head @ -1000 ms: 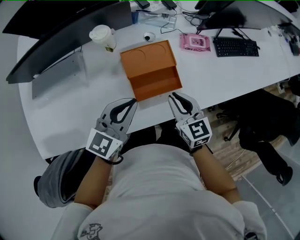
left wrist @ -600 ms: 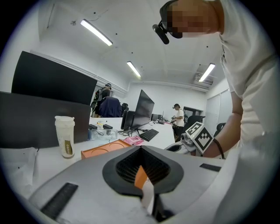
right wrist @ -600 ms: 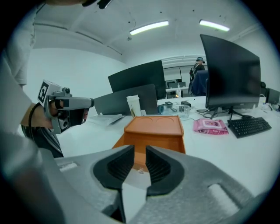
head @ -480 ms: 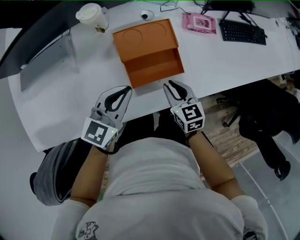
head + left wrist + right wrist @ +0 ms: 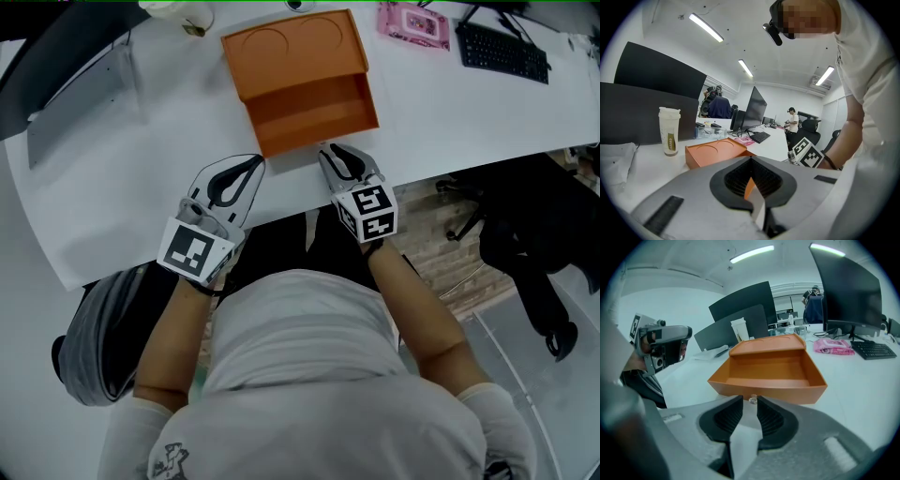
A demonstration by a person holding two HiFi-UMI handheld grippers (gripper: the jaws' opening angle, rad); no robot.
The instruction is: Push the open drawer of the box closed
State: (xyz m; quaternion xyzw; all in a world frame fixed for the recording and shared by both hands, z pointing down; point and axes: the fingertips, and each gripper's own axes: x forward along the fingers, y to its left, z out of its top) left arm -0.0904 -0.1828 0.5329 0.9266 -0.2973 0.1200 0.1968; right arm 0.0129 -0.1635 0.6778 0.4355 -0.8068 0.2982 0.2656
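The orange box stands on the white table with its drawer pulled out toward me. The drawer is empty, and a small clear knob sits on its front panel. My right gripper is at that front panel. Its jaws are opening, and the knob lies just ahead of the gap between the tips, untouched by the pads. My left gripper is shut and empty, off the drawer's near left corner. In the left gripper view the box lies beyond the shut gripper.
A paper cup stands behind the box on the left. A pink pack and a black keyboard lie to the right. A grey folded stand is at far left. The table's near edge runs under both grippers, and a black chair stands beside it.
Both grippers have moved forward toward the drawer. The right one slid left along the front panel to the knob and its jaws have spread. The left stays shut.
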